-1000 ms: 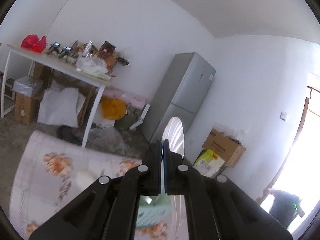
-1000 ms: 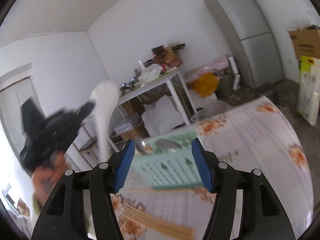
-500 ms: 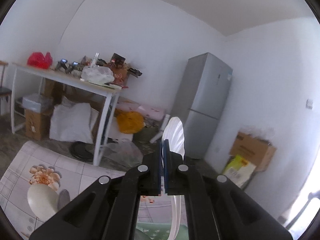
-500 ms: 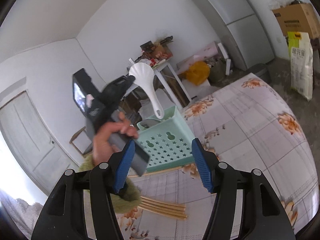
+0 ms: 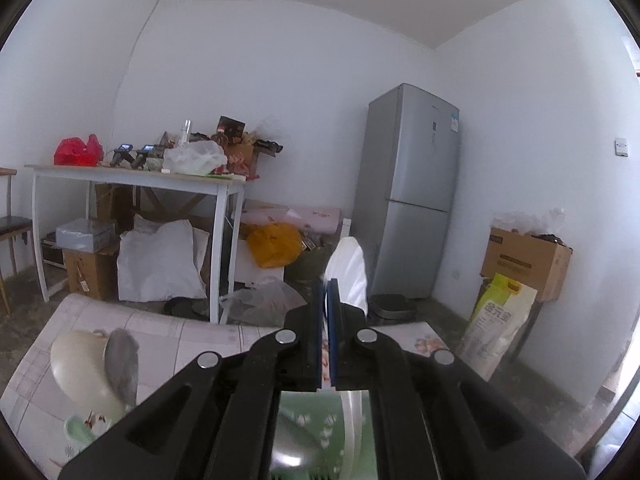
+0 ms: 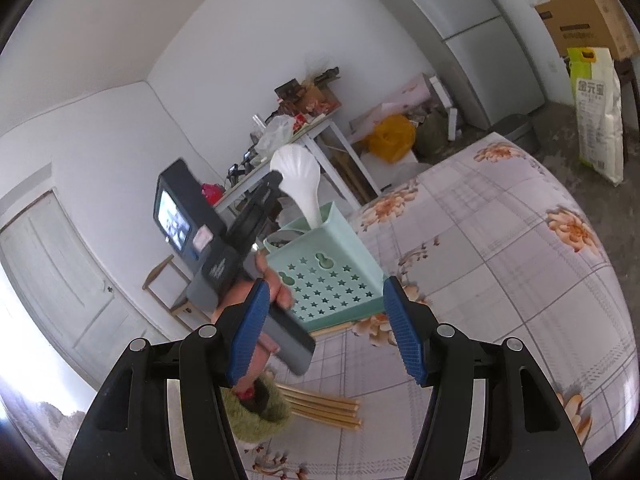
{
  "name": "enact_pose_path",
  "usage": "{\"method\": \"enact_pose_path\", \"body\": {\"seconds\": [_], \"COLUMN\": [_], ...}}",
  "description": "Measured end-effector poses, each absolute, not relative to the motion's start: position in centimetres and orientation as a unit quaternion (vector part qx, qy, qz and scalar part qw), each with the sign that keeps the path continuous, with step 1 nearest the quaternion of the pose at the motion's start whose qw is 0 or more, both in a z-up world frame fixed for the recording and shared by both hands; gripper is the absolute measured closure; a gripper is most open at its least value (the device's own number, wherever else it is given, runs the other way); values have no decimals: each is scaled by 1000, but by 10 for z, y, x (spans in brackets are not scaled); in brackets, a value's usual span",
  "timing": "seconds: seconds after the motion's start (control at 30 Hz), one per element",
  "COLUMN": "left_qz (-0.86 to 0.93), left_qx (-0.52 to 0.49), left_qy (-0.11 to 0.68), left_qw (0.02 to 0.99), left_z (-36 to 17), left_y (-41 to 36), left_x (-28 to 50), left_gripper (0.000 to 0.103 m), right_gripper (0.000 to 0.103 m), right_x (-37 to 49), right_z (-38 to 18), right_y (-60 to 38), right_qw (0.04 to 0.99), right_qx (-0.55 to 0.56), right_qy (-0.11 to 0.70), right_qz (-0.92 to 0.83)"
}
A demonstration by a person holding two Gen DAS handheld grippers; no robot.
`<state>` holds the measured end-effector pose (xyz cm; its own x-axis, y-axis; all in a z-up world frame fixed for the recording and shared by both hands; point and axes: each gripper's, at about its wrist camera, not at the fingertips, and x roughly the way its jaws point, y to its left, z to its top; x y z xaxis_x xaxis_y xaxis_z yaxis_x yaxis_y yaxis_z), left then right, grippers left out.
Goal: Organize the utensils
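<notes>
Two fingers of the left gripper [image 5: 328, 328] are clamping the white spoon [image 6: 298, 182] just below its bowl, pads pressed flat on the neck with almost no gap. From that grip the bowl is sticking up and forward past the fingertips, while the handle is running down and back beneath them, so the spoon's long axis is standing steeply, nearly upright. In the right wrist view the handle's lower end is dipping past the rim at the far corner of the green basket [image 6: 332, 276], which is sitting on the flowered desk [image 6: 520, 280]. The basket is lying directly under the left gripper, so the coming move looks like a straight lowering and release. The right gripper [image 6: 324, 332] is hanging with its fingers apart and nothing between them, facing the basket's near wall, farther from the spoon than the left. Chopsticks [image 6: 320, 404] are lying on the desk just beside the right fingers.
</notes>
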<state>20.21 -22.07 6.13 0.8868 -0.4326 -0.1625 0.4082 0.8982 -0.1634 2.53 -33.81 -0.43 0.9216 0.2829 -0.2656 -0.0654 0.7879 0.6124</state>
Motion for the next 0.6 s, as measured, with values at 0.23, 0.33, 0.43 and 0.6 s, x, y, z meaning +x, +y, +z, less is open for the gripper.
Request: {"method": "enact_pose_path", "body": {"seconds": [0.23, 0.33, 0.43, 0.6], "left_qz": [-246, -261, -286, -310], "left_qx": [-79, -92, -89, -56], "left_qy": [130, 137, 138, 135], "left_qw": [957, 951, 944, 939], "left_z": [54, 56, 60, 66], "left_y": [-192, -177, -161, -123], "left_x": [178, 166, 148, 120], "left_gripper": [85, 74, 67, 47], "right_gripper": [45, 45, 45, 43], "right_x": [23, 23, 23, 29], "right_z": [-2, 1, 4, 7], "right_y": [-335, -331, -330, -337], "right_qw": [928, 929, 928, 920], "right_qx": [314, 313, 316, 333], "right_qy": [174, 175, 175, 180], "right_qz": [94, 95, 96, 99]}}
